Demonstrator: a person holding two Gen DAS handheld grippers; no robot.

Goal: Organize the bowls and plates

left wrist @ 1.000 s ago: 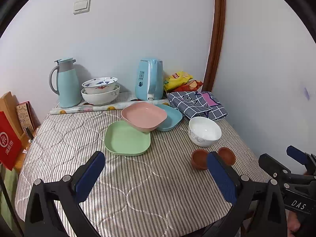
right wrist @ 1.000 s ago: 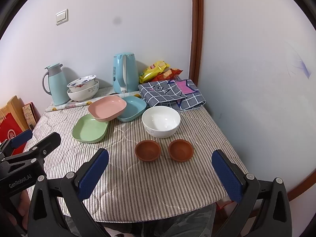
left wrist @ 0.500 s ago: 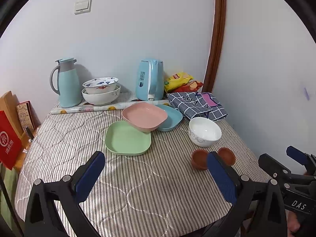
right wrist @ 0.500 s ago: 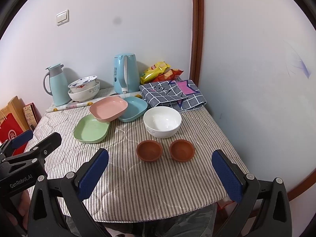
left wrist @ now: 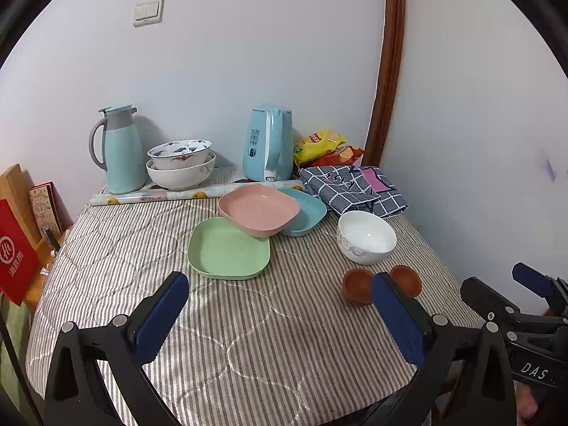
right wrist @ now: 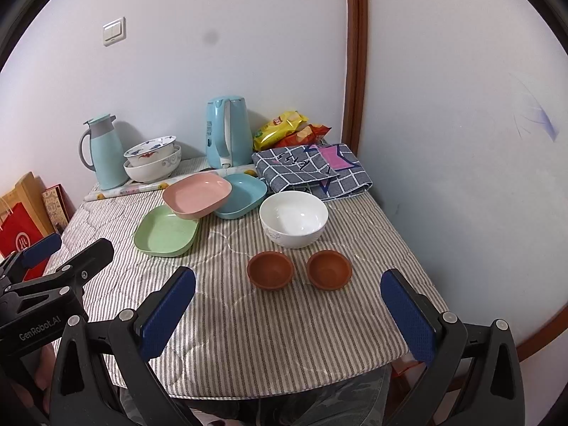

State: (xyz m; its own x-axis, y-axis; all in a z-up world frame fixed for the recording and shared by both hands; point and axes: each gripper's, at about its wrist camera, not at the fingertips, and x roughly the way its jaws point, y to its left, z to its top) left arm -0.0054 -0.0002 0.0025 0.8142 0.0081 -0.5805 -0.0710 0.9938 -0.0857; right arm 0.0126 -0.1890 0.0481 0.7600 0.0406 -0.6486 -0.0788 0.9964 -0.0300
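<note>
On the striped table lie a green square plate [left wrist: 229, 250] [right wrist: 166, 231], a pink square dish [left wrist: 258, 210] [right wrist: 197, 195] leaning on it and on a blue square dish [left wrist: 304, 211] [right wrist: 241, 195], a white bowl [left wrist: 365, 236] [right wrist: 293, 218] and two small brown bowls [right wrist: 270, 270] [right wrist: 328, 269]. Two patterned bowls [left wrist: 181, 163] [right wrist: 152, 160] are stacked at the back. My left gripper [left wrist: 280, 314] hangs open over the near table. Over the front edge my right gripper [right wrist: 288, 314] is open too. Neither holds anything.
A teal thermos jug [left wrist: 119, 149], a blue kettle [left wrist: 269, 143], snack bags [left wrist: 325, 145] and a folded checked cloth [left wrist: 351, 186] stand along the back and right. A rolled sheet [left wrist: 159, 196] lies before the stacked bowls. Walls close the back and right.
Both views shifted very slightly; the dishes sit a touch lower and to the right in frame. Nothing on the table moved and both grippers stayed open.
</note>
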